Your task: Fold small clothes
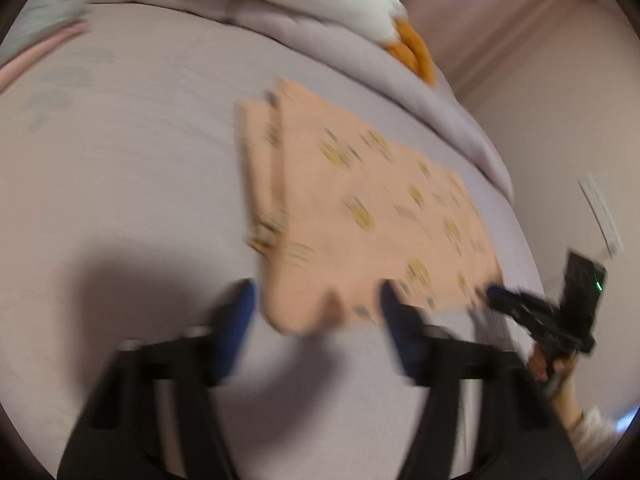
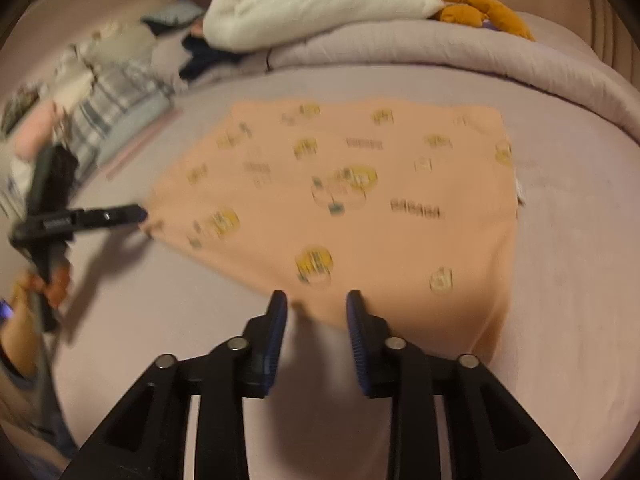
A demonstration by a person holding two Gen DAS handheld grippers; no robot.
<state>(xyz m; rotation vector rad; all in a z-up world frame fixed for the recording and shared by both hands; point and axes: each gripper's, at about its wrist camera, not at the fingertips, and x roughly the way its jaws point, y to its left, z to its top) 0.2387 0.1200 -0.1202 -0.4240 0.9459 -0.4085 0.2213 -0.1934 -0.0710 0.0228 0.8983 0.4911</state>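
Note:
A peach garment (image 1: 360, 200) with small yellow prints lies flat on a lilac bed sheet (image 1: 120, 180). In the left wrist view my left gripper (image 1: 316, 300) stands open at the garment's near edge. A lobe of that edge lies between the blue pads, which do not press on it. The right gripper (image 1: 492, 292) shows at the garment's right corner, held by a hand (image 1: 560, 368). In the right wrist view the garment (image 2: 340, 200) spreads ahead. My right gripper (image 2: 316, 304) is open at its near corner, pads clear of the cloth. The left gripper (image 2: 140, 214) points at the left corner.
A rolled lilac duvet (image 2: 440, 56) runs along the far side of the bed, with a white plush toy (image 2: 320, 0) with orange feet (image 2: 472, 4) on top. A pile of other clothes (image 2: 100, 100) lies at the far left. A wall (image 1: 540, 100) borders the bed.

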